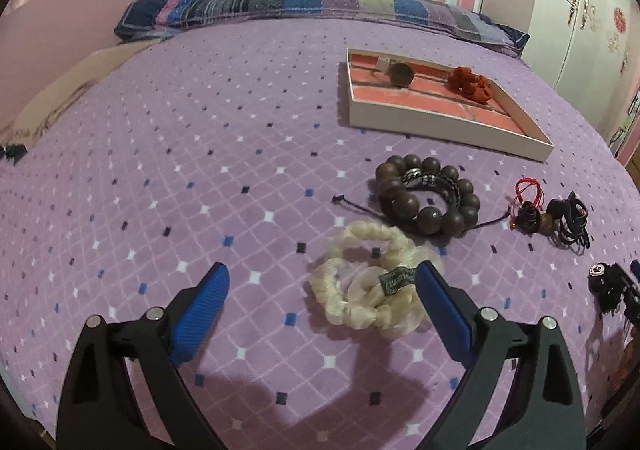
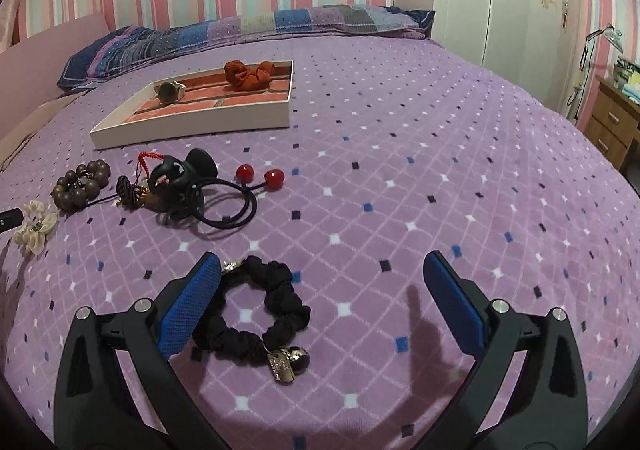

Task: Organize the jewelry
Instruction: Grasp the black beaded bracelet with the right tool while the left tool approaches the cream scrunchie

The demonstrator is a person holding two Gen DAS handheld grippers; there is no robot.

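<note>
**Both claws wide over scrunchies on the bed**

Left wrist view: the left claw (image 1: pixel 322 288) gaped wide, the cream scrunchie (image 1: pixel 370 282) lying against its right finger on the bed (image 1: pixel 160 170). The white tray (image 1: pixel 436 118) held a watch (image 1: pixel 398 73) and an orange scrunchie (image 1: pixel 469 84).

Right wrist view: the right claw (image 2: pixel 320 278) stood wide; the black scrunchie (image 2: pixel 260 314) lay partly hidden beneath its left finger.

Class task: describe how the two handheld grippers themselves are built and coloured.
The left gripper and right gripper look alike: two black plastic arms with triangular cut-outs, silver round pivot bolts, and long blue ribbed pads on the fingers. No cables, markings or sleeves show.
</note>
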